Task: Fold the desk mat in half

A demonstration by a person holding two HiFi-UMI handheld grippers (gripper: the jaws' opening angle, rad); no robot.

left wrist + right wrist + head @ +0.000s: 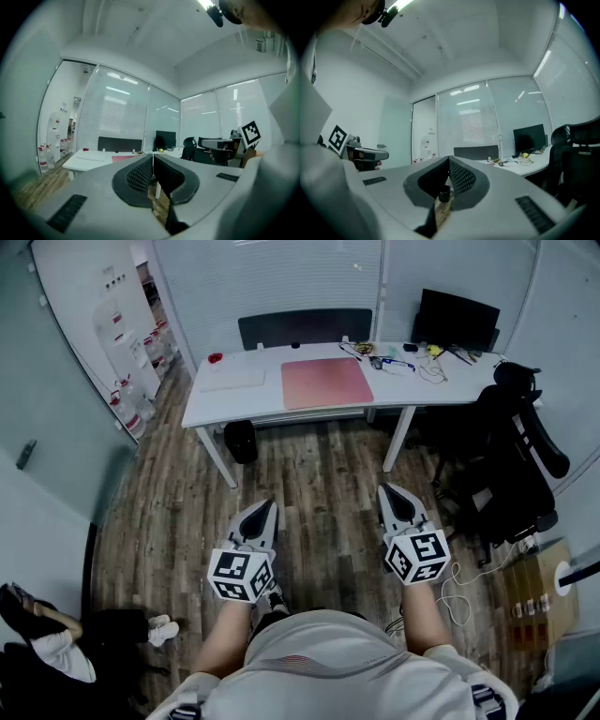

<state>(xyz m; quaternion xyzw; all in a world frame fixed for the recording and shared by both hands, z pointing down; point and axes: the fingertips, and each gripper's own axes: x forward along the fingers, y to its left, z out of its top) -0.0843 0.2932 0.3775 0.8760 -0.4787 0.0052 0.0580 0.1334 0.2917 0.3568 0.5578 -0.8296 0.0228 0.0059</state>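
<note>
**Progress:** none visible. The desk mat (326,382), pink, lies flat and fully open on the white bench (225,409), well ahead of both tongs and roughly on the line between them. No edge is lifted and no crease shows. The person stands back on the wooden floor (319,474), with open floor between the tongs and the bench.

**Tongs:**
- Left tongs (268,506): jaws together, nothing between them, pointed toward the bench.
- Right tongs (388,489): jaws together likewise, empty, well apart from the left pair.

**Outstanding, in my judgement:** the whole task. Close up to the bench, part the jaws, take one edge of the mat, carry it over to the opposite edge and lay it down.

**Near the mat:**
- A white flat item (231,381) lies just beside it, on the left tongs' side.
- Loose cables and small items (394,360) lie past its far corner on the right tongs' side. They could foul a fold made that way.

**Limits of view:**
- The left gripper view shows the mat only as a thin pink strip past the jaw tips.
- In the right gripper view I cannot pick the mat out with confidence.
- Mat thickness and stiffness cannot be judged from here.
- A person low down, outboard of the left tongs, is cut off by the frame edge
</note>
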